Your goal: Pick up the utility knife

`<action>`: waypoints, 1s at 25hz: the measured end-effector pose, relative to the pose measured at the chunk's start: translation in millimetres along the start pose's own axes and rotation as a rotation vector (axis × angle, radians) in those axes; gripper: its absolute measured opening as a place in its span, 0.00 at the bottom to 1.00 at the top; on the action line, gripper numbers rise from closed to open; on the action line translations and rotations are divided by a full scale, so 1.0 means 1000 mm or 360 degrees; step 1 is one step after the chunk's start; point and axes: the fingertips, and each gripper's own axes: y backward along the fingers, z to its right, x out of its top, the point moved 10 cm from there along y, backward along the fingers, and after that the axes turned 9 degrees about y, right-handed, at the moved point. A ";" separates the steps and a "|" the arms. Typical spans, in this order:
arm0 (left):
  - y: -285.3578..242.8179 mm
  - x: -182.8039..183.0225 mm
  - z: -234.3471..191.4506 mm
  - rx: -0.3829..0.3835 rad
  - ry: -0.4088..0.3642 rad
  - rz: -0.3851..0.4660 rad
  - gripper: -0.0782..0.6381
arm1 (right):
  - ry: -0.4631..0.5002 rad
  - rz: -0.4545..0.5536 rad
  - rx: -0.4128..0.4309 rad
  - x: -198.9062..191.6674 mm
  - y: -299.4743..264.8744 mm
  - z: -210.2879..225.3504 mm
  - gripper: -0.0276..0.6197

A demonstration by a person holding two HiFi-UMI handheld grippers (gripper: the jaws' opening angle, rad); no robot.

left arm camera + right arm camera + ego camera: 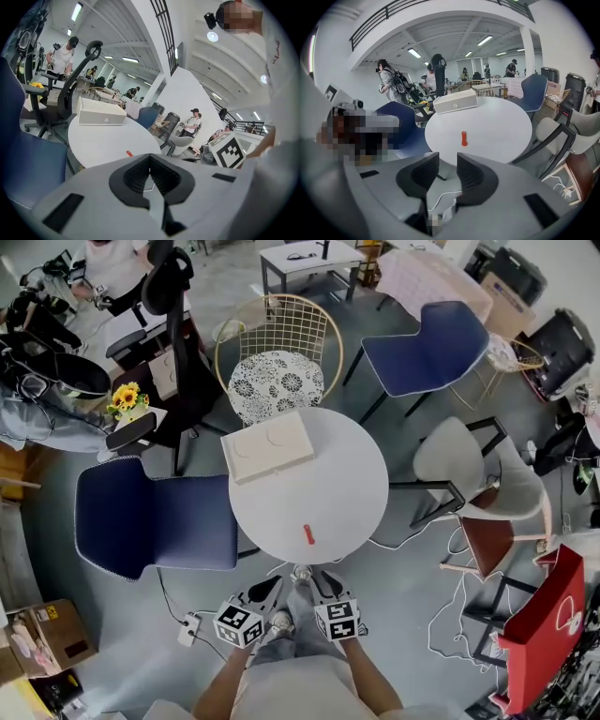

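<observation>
Left gripper fingers together, right gripper fingers apart, both tilted toward utility knife

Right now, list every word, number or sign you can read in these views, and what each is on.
No words or numbers are readable in any view.
Left cube, right cube: black-and-white square codes only, no letters.
Red bag: white mark, too small to read.
Cardboard box: yellow label, too blurred to read.
</observation>
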 end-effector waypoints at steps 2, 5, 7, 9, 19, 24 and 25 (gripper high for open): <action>0.002 -0.002 0.000 0.0006 0.0005 -0.0002 0.13 | 0.0019 -0.0021 0.0004 0.000 -0.008 0.002 0.24; 0.005 -0.004 -0.001 0.0019 0.0019 -0.0008 0.13 | 0.0044 -0.0050 0.0008 0.003 -0.025 0.008 0.24; 0.008 -0.005 -0.002 0.0026 0.0025 -0.0014 0.13 | 0.0058 -0.0075 0.0010 0.005 -0.040 0.014 0.24; 0.010 -0.006 -0.002 0.0034 0.0027 -0.0017 0.13 | 0.0073 -0.0099 0.0007 0.009 -0.054 0.021 0.24; 0.022 -0.013 -0.006 0.0102 0.0065 -0.0014 0.13 | 0.0148 -0.0163 -0.0013 0.029 -0.104 0.043 0.24; 0.032 -0.015 -0.010 0.0146 0.0091 -0.0019 0.13 | 0.0174 -0.0227 -0.0017 0.041 -0.117 0.044 0.24; 0.033 -0.015 -0.011 0.0154 0.0098 -0.0019 0.13 | 0.0181 -0.0238 -0.0026 0.043 -0.117 0.043 0.24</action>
